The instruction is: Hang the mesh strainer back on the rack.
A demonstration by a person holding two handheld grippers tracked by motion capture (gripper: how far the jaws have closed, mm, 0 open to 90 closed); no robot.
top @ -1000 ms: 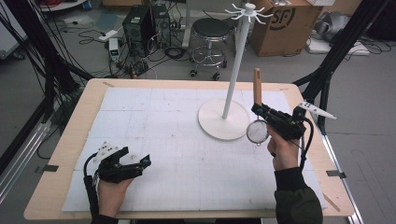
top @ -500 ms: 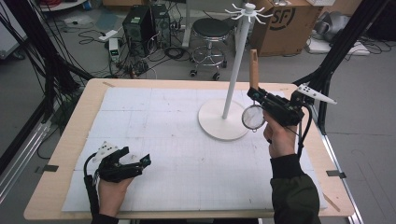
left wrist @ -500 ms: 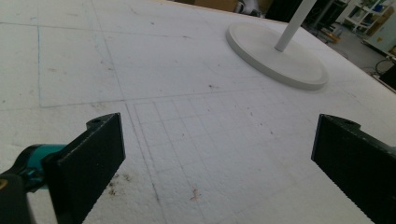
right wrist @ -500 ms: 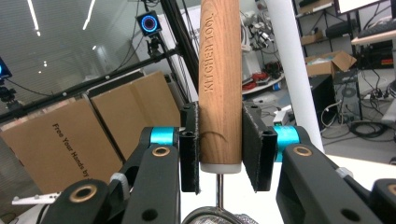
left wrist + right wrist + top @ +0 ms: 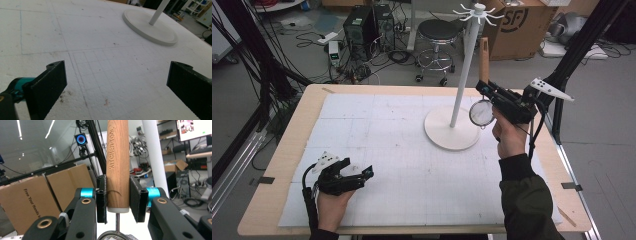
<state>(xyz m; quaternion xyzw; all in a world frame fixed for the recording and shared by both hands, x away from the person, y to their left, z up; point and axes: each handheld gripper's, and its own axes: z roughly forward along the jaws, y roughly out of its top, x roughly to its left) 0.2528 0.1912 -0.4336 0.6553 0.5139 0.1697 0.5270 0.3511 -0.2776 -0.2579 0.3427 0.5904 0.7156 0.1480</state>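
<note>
A small strainer with a wooden handle (image 5: 483, 56) and round mesh head (image 5: 481, 113) hangs upright in the air beside the white hook stand's pole (image 5: 467, 70). My right gripper (image 5: 488, 90) is shut on the handle's lower end; in the right gripper view the handle (image 5: 117, 167), stamped "KITCHEN TOOL", is pinched between the two black pads, with the white pole (image 5: 155, 155) just to its right. The stand's round base (image 5: 452, 128) rests on the white mat. My left gripper (image 5: 362, 175) lies near the front left of the table, its jaws wide apart and nothing between the pads (image 5: 48, 85).
The stand's top carries a ring of white hooks (image 5: 478, 13), above the strainer's handle. The white foam mat (image 5: 387, 145) covers most of the wooden table (image 5: 292, 150). A stool, computer cases, cables and cardboard boxes stand on the floor beyond the far edge.
My right gripper has lifted the strainer higher and a little toward the pole. The left gripper has stayed where it was.
</note>
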